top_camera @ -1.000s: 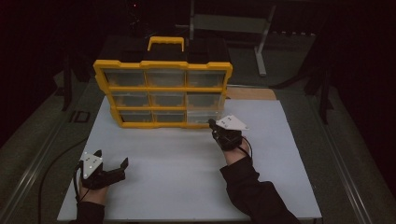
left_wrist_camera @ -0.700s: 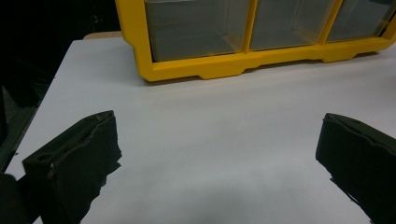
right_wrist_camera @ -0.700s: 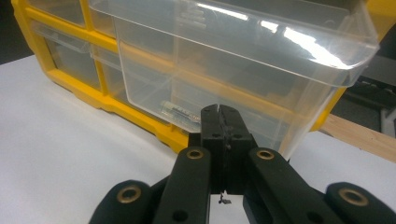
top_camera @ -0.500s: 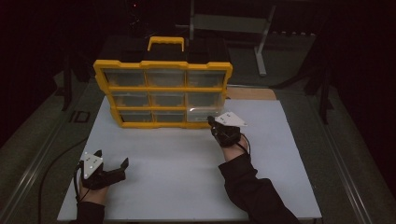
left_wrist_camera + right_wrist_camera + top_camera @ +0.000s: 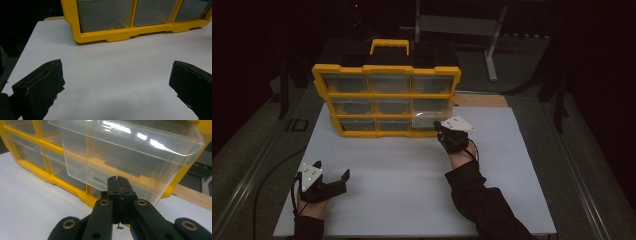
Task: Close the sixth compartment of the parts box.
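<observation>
A yellow organizer (image 5: 387, 93) with clear drawers and a yellow handle stands upright at the back of the white table top (image 5: 402, 170). Its lower right clear drawer (image 5: 427, 120) (image 5: 125, 152) sticks out of the yellow frame (image 5: 57, 181). My right gripper (image 5: 438, 125) (image 5: 117, 178) is shut, its tips against the lower front of that drawer; I cannot tell whether they pinch anything. My left gripper (image 5: 332, 172) (image 5: 117, 63) rests open near the front left of the table, nothing between its jaws, facing the organizer's base (image 5: 120, 35).
A wooden board (image 5: 482, 100) lies behind the table top at the right. A grey metal stand (image 5: 492, 50) is farther back in the dark. Bare white surface stretches between the two grippers.
</observation>
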`<state>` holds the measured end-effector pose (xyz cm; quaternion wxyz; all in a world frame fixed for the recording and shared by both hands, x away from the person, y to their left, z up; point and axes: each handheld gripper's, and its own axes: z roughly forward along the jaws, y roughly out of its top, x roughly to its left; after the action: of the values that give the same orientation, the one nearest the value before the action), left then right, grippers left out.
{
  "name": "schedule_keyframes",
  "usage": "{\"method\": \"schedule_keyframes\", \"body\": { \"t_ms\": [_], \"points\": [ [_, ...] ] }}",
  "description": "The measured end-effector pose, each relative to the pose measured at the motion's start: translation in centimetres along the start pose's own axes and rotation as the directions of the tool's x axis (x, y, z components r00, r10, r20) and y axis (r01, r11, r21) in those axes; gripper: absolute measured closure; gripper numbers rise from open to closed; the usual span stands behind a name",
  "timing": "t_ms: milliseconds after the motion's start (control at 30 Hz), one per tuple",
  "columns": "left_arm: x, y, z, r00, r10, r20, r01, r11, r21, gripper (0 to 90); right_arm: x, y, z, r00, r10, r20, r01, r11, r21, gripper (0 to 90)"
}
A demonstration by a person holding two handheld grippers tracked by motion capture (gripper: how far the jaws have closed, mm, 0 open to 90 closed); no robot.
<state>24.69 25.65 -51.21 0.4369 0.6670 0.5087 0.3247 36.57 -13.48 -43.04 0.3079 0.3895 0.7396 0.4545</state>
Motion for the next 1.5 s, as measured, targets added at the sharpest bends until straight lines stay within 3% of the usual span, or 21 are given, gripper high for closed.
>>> {"method": "schedule_keyframes", "body": {
  "t_ms": [1500],
  "points": [
    [0.0, -0.1, 0.0, 1.0000, 0.000, 0.003, 0.000, 1.0000, 0.002, 0.3, -1.8, 1.2, 3.0, 0.9990, 0.026, 0.037, -0.027, 0.999, 0.020, 90.0]
  ]
}}
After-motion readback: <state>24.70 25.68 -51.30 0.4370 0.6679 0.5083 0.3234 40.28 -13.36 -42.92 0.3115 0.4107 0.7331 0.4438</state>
